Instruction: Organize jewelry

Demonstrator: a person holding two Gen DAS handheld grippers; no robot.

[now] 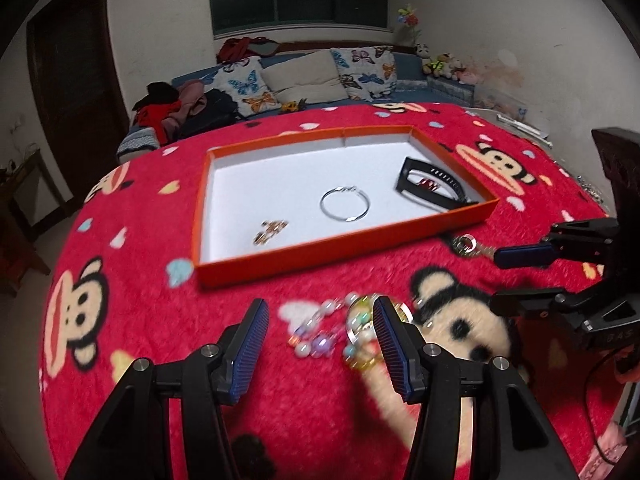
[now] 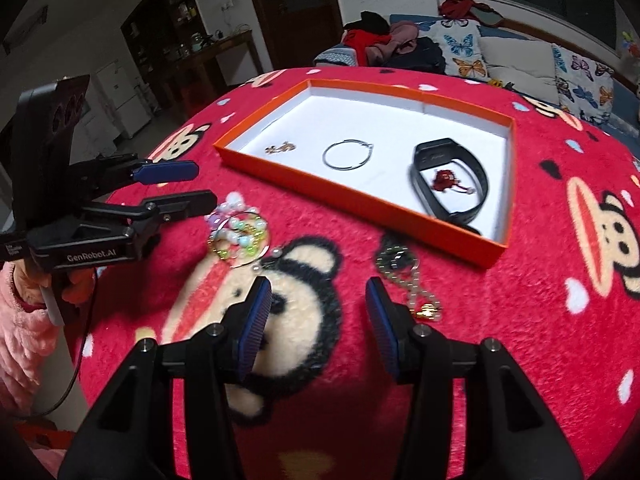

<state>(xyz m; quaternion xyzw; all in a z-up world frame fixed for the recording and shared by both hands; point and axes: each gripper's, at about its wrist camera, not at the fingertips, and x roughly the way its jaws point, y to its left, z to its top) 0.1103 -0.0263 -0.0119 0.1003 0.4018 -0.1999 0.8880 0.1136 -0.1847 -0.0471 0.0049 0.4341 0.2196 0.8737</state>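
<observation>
An orange tray [image 1: 340,246] [image 2: 360,196] with a white floor holds a silver hoop [image 1: 345,205] [image 2: 347,154], a small gold piece [image 1: 270,232] [image 2: 281,147], a black wristband [image 1: 434,186] [image 2: 450,180] and a red charm [image 2: 444,179]. A pile of pastel beaded bracelets [image 1: 340,330] [image 2: 238,232] lies on the red blanket before the tray. My left gripper [image 1: 320,338] [image 2: 190,188] is open, just above and around the beads. A gold bead chain [image 2: 408,284] [image 1: 466,245] lies near the tray's front. My right gripper [image 2: 318,320] [image 1: 504,280] is open and empty beside it.
The table wears a red plush blanket [image 1: 160,272] with monkey faces. A sofa with butterfly cushions [image 1: 304,76] stands beyond the table's far edge. A dark door [image 1: 76,80] is at the left. A pink-sleeved hand [image 2: 24,292] holds the left gripper.
</observation>
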